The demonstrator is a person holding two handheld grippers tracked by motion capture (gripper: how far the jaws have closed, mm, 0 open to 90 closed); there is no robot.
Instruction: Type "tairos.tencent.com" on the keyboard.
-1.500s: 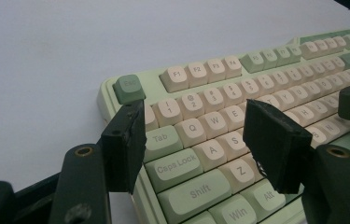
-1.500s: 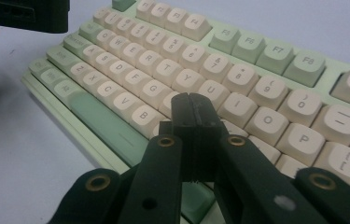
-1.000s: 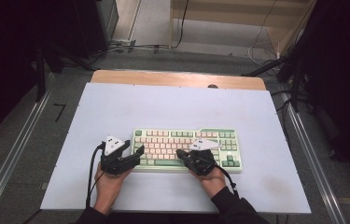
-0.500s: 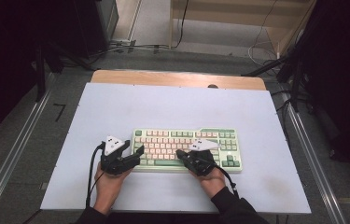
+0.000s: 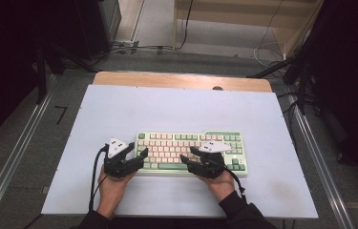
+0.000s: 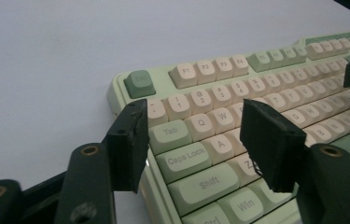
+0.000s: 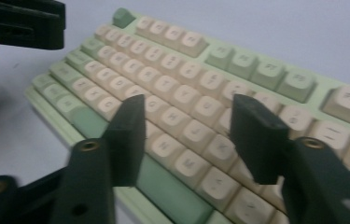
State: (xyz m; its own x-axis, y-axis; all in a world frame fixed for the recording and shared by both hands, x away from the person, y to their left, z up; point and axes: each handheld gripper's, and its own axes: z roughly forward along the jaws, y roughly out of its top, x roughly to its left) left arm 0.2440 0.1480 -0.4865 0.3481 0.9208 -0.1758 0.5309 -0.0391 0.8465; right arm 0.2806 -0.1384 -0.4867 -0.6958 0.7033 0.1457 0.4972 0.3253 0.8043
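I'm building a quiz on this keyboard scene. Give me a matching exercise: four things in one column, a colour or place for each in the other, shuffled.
Things:
1. Esc key
2. Q key
3. left gripper
4. right gripper

Descriptions:
a. cream
b. over the keyboard's left end
c. darker green
d. over the keyboard's middle, by the long green bar

Pairs: 1-c, 2-a, 3-b, 4-d

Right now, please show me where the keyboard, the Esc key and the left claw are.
keyboard (image 5: 224, 138), high view, green top edge.
Esc key (image 6: 139, 83), left gripper view, key top.
left claw (image 6: 200, 140), left gripper view, gap between its open jaws.
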